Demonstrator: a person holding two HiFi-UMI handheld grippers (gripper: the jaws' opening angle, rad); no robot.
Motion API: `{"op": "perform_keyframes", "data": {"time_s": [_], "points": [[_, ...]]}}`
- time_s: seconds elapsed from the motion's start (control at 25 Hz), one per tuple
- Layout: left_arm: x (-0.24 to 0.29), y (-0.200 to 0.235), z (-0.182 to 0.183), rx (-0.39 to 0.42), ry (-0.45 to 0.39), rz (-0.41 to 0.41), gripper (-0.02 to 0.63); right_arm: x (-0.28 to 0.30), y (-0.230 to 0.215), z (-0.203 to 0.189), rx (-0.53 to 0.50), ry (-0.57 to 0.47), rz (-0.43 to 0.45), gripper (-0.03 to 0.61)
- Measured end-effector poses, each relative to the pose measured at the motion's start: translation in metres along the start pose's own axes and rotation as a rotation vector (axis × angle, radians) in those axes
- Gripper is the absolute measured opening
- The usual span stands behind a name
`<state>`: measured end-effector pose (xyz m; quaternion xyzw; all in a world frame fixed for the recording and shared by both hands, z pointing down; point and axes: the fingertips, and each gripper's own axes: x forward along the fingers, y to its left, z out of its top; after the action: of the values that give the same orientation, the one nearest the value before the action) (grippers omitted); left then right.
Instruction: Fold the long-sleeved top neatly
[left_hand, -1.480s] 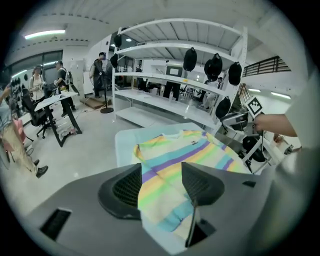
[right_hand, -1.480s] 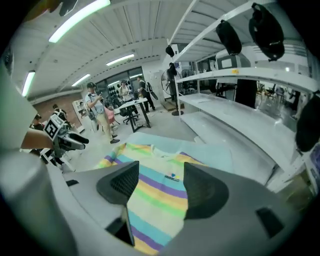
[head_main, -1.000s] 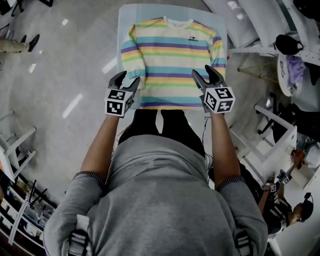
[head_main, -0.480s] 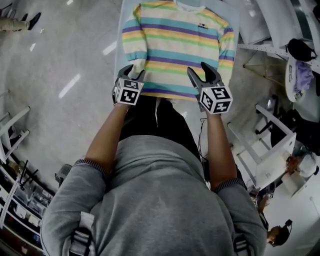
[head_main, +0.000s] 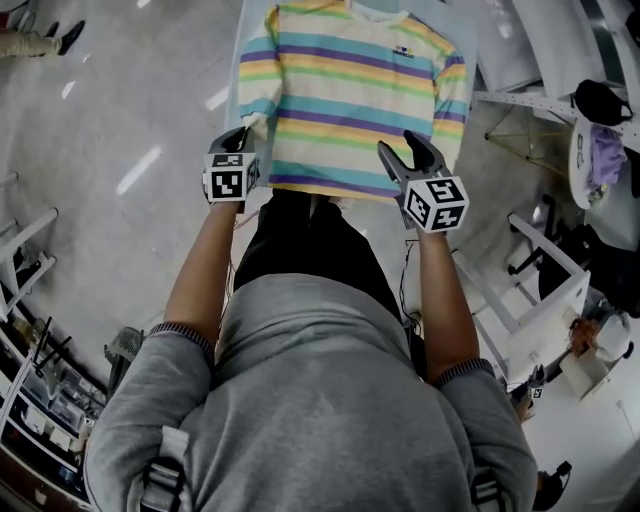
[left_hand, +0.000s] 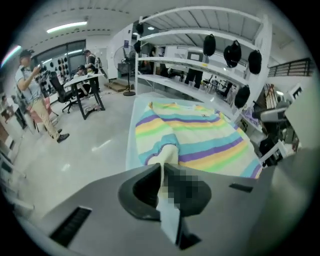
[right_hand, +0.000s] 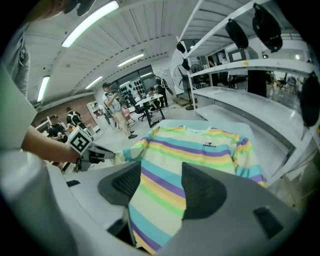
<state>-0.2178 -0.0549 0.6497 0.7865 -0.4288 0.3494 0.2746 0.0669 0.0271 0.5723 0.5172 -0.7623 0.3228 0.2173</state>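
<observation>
The long-sleeved top (head_main: 350, 90), striped in yellow, teal, purple and cream, lies flat and face up on a pale blue table (left_hand: 131, 135). My left gripper (head_main: 243, 133) is at the cuff of the top's left sleeve. Its jaws have just been closing and now pinch the cream cuff (left_hand: 168, 156) between them. The right gripper view shows the same grip from the side, with the left gripper (right_hand: 102, 154) at the sleeve end. My right gripper (head_main: 410, 152) stands open just above the hem near the top's right side, with striped cloth (right_hand: 160, 165) visible between its jaws and nothing gripped.
White shelving (head_main: 540, 40) runs along the right of the table, and a white frame (head_main: 545, 290) stands at the lower right. Pale floor lies to the left. Desks, chairs and several people (left_hand: 32, 95) are far off across the room.
My left gripper moved left and down onto the sleeve cuff and went from open to shut on it. The right gripper shifted a little lower and stayed open.
</observation>
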Motion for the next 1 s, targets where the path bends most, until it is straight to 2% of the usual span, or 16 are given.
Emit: {"op": "perform_keyframes", "data": {"time_s": [0.2, 0.36, 0.44, 0.6, 1.0], "points": [[-0.038, 0.039, 0.045, -0.170, -0.085, -0.018, 0.031, -0.006, 0.000, 0.017, -0.016, -0.014, 0.009, 0.270], [-0.063, 0.070, 0.090, -0.359, -0.181, -0.061, 0.031, -0.004, 0.004, 0.035, -0.023, -0.028, 0.015, 0.270], [-0.072, 0.081, 0.113, -0.423, -0.225, -0.082, 0.031, -0.002, 0.006, 0.046, -0.030, -0.036, 0.016, 0.272], [-0.088, 0.095, 0.150, -0.447, -0.277, -0.112, 0.031, 0.004, 0.015, 0.070, -0.049, -0.049, 0.016, 0.272], [-0.094, 0.111, 0.215, -0.568, -0.303, -0.258, 0.031, 0.016, 0.023, 0.125, -0.063, -0.075, -0.017, 0.270]]}}
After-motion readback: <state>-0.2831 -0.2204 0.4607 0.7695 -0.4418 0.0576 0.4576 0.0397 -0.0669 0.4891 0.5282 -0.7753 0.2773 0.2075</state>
